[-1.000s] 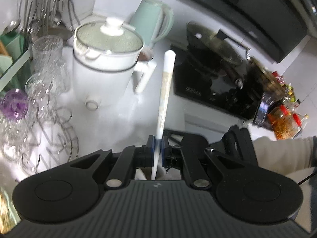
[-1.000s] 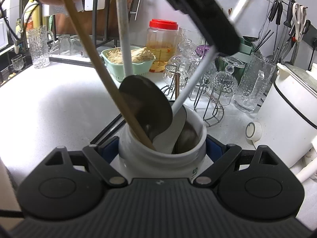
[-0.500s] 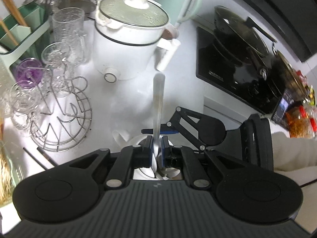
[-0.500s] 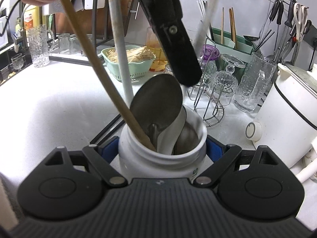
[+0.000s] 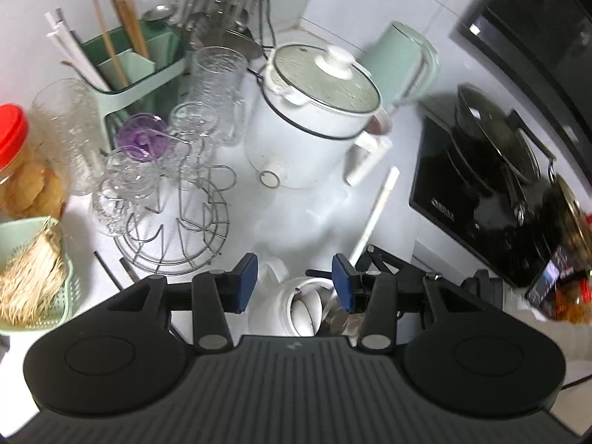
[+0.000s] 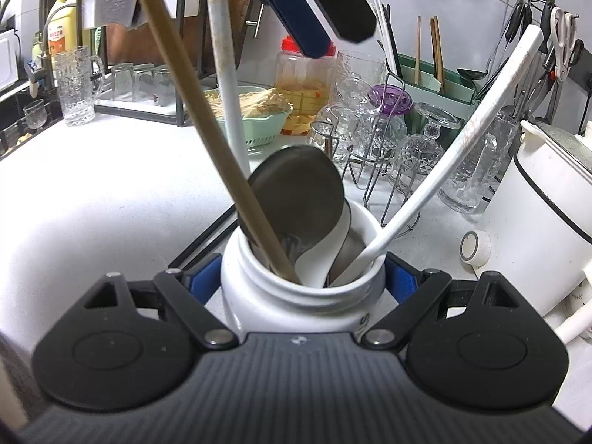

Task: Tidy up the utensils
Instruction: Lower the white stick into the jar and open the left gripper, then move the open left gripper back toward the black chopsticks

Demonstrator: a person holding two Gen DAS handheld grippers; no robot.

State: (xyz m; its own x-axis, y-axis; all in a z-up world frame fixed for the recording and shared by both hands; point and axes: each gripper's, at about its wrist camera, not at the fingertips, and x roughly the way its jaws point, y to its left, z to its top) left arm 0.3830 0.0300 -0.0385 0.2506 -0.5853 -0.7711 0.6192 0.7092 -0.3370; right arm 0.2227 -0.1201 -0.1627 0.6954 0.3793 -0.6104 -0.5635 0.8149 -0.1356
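My right gripper [image 6: 301,279] is shut on a white utensil jar [image 6: 296,307] standing on the counter. In the jar stand a wooden-handled utensil [image 6: 207,133], a white-handled one with a dark metal bowl [image 6: 296,199], and a long white spoon [image 6: 455,155] that leans right. My left gripper [image 5: 295,283] is open and empty above the jar [image 5: 281,310]. The white spoon's handle [image 5: 377,211] rises just right of its right finger. The left gripper's fingers [image 6: 296,11] show above the jar in the right wrist view.
A white cooker [image 5: 314,118], a mint kettle [image 5: 403,63], a wire rack with glasses [image 5: 166,192], a green utensil caddy [image 5: 137,70], a red-lidded jar [image 5: 14,162], a mint basket [image 5: 33,277] and a black hob with pan [image 5: 488,170] surround the jar.
My left gripper has opened and let go of the long white spoon, which now leans in the jar. The gripper has drawn back above it. The right gripper has held still.
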